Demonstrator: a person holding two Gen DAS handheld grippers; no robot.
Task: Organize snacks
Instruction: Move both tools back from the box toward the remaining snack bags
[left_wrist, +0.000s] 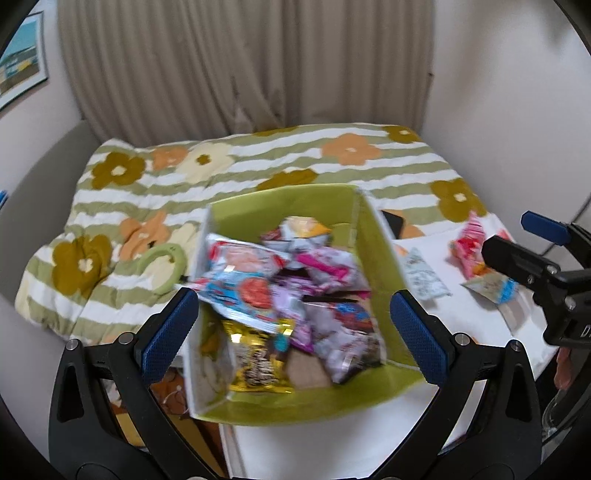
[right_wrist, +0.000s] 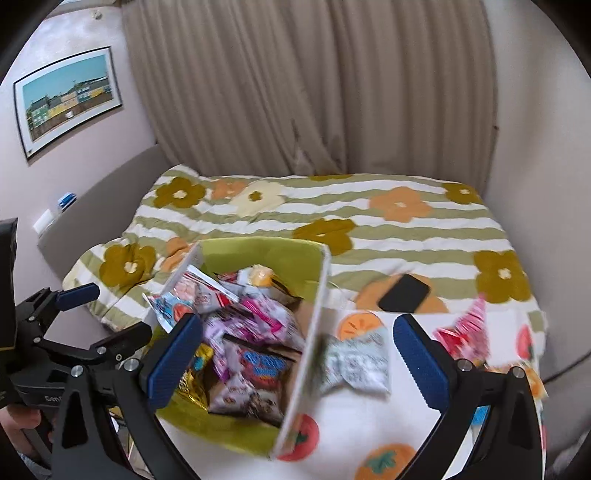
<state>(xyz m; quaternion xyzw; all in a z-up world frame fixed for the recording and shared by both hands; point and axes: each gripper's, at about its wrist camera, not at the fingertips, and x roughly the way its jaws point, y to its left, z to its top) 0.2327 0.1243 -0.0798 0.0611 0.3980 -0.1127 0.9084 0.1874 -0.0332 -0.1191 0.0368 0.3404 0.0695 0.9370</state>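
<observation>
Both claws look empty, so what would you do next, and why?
Probably lower the open right gripper onto the white packet lying just outside the green box and close on it; the box already holds most snacks.

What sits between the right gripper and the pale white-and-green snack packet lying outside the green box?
Nothing visible. The pale white-and-green snack packet lies on the white cloth directly ahead of the open right gripper, beside the green fabric box's right wall.

Snack packets (left_wrist: 291, 291) fill the box (left_wrist: 384, 251) on the bed; more packets (right_wrist: 354, 363) lie right of it.
</observation>
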